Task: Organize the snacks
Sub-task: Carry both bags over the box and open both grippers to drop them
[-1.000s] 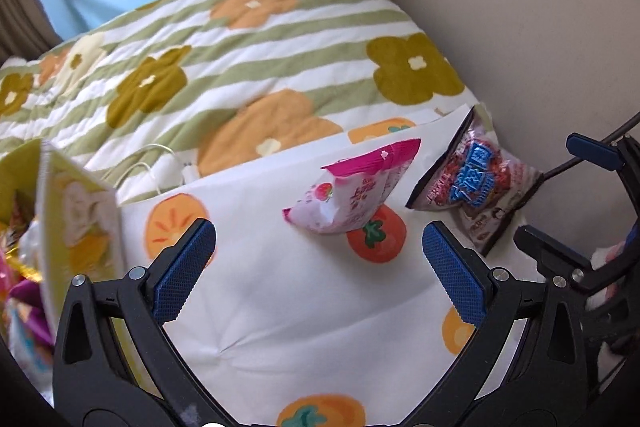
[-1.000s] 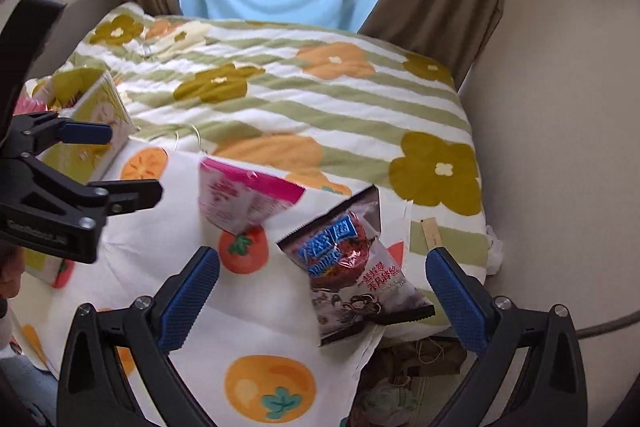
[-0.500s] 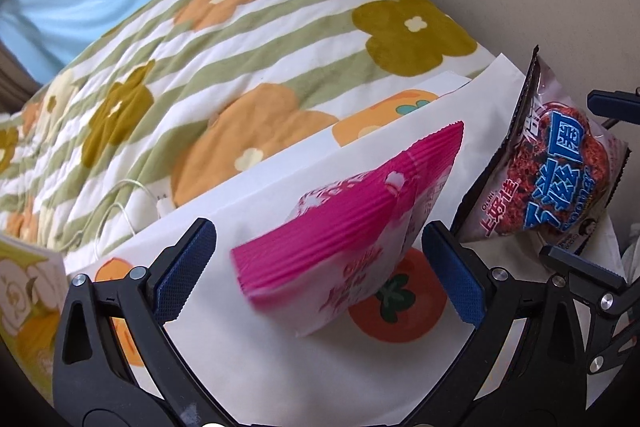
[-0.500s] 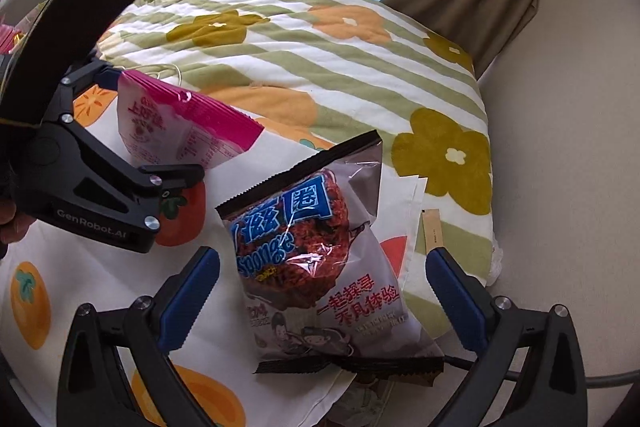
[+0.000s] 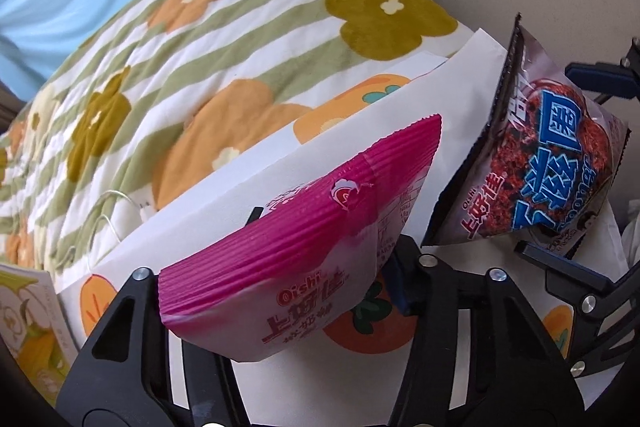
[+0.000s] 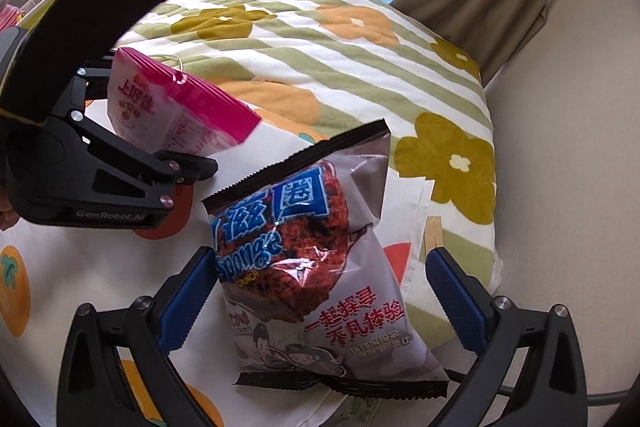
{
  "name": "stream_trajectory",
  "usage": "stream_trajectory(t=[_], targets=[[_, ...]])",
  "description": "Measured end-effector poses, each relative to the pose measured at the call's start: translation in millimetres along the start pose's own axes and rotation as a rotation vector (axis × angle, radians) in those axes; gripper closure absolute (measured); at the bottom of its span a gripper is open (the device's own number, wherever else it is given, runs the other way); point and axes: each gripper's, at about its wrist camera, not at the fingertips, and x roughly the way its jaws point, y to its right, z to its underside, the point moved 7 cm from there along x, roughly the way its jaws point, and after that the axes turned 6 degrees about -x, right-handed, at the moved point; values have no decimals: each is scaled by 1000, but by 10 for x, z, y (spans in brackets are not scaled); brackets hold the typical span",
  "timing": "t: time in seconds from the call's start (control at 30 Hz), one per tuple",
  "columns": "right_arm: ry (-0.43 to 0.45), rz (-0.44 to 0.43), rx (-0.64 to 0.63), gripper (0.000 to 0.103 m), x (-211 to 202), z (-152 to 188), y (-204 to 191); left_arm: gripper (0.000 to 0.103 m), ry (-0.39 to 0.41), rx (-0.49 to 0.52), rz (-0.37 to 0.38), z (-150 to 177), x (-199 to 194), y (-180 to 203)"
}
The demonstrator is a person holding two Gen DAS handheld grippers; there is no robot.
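A pink and white Oishi snack bag point(image 5: 288, 251) fills the middle of the left wrist view. My left gripper point(image 5: 280, 291) is shut on it, and its fingers are mostly hidden behind the bag. The bag also shows in the right wrist view point(image 6: 168, 107). A brown Sponge Crunch bag point(image 6: 316, 267) lies on the white persimmon-print cloth point(image 6: 80, 307). My right gripper point(image 6: 320, 307) is open, with a blue pad on each side of that bag. The brown bag also shows in the left wrist view point(image 5: 548, 163).
A striped flower-print blanket point(image 6: 320, 39) covers the bed behind the cloth. A beige wall point(image 6: 580, 187) runs along the right. A yellow snack box point(image 5: 28, 327) stands at the far left. A white cable point(image 5: 116, 203) lies on the blanket.
My left gripper has moved forward and closed on the pink bag. My right gripper has come in around the brown bag and its jaws have narrowed somewhat.
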Motion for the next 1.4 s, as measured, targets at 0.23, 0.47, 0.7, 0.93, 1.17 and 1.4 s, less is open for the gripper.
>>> stream_trajectory(t=[0.23, 0.47, 0.7, 0.93, 1.17, 1.4], targets=[[17, 6, -55, 3, -20, -9, -106, 62, -16, -47, -31, 60, -88, -81], [-28, 8, -44, 24, 33, 27, -121, 62, -20, -136, -17, 164, -285, -228], [-37, -14, 15, 45, -60, 14, -71, 62, 11, -204, -15, 251, -658, -389], [35, -50, 109, 46, -453, -216, -34, 62, 81, -291, 20, 274, -1275, -659], [180, -135, 109, 46, -1086, -933, -299, 62, 190, -376, 26, 262, -2137, -1267], [293, -250, 124, 46, -1540, -1746, -892, 62, 271, -419, -44, 407, -2861, -2166]])
